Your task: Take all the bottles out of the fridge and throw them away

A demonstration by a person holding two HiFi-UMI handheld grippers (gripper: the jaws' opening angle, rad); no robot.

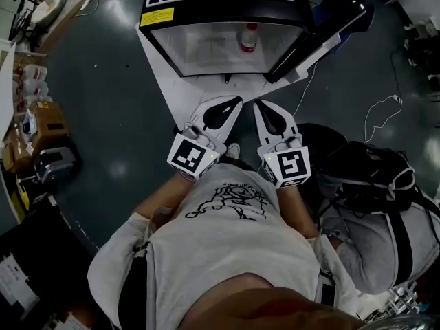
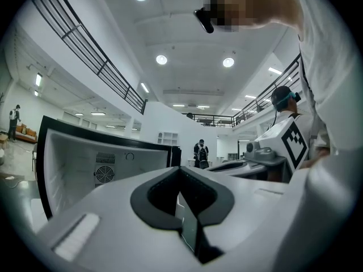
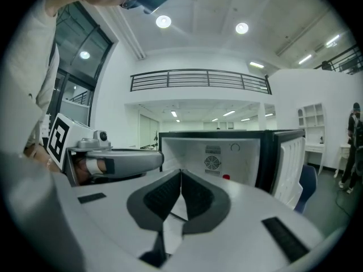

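Bottle (image 1: 248, 38): only one seen, red cap, inside fridge (image 1: 206, 50), near back wall, right of centre. Task looks barely begun: bottle not grabbed, pull-out + binning both left. Seems upright, long axis vertical, cap up; small in view, so a judgement. L gripper (image 1: 232, 102) + R gripper (image 1: 262, 106): jaws closed, empty, side by side just before fridge's open front edge.

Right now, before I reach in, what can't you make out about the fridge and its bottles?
- Head view: the fridge has a black top that hides part of its inside. Only one bottle shows, too small and dim to tell its contents.
- Right gripper view: the right gripper covers that bottle except its red cap.
- Left gripper view: the left gripper hides the fridge's lower inside, and no bottle shows.
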